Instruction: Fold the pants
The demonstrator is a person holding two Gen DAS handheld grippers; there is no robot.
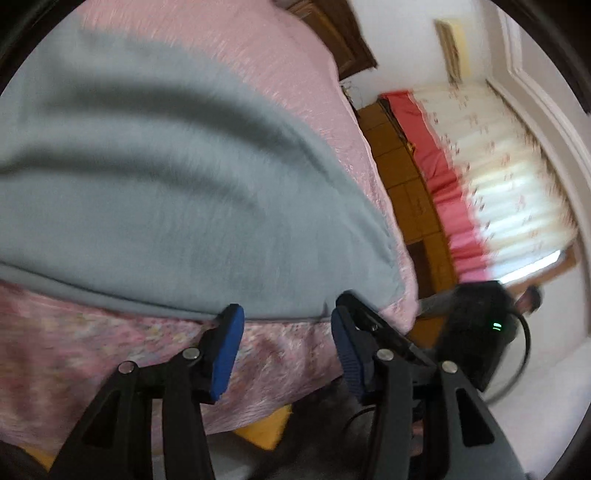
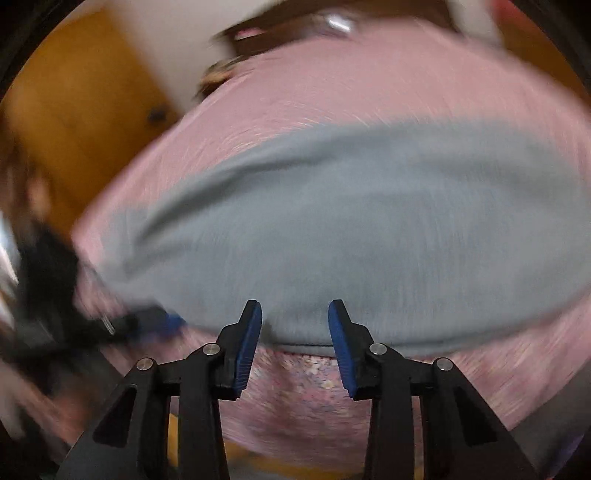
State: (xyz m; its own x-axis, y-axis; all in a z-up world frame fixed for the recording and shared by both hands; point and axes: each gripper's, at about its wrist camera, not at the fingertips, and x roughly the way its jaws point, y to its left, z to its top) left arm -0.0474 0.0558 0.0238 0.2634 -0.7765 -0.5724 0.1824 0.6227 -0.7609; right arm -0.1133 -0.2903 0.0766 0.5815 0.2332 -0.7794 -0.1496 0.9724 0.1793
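Grey pants [image 1: 155, 206] lie spread on a pink bedspread [image 1: 280, 85], their near edge along the bed's front edge. My left gripper [image 1: 286, 317] is open, its blue pads just below that edge, holding nothing. In the right wrist view the same grey pants [image 2: 351, 229] fill the middle, blurred. My right gripper [image 2: 295, 314] is open with its fingertips over the near hem, empty. The other gripper [image 2: 155, 321] shows blurred at the left by the hem.
The bedspread [image 2: 332, 74] hangs over the bed's front side. A wooden floor [image 1: 402, 166] lies to the right of the bed, with a red and white curtain [image 1: 480, 158] and a person [image 1: 528, 299] beyond. A dark headboard [image 1: 332, 33] is at the far end.
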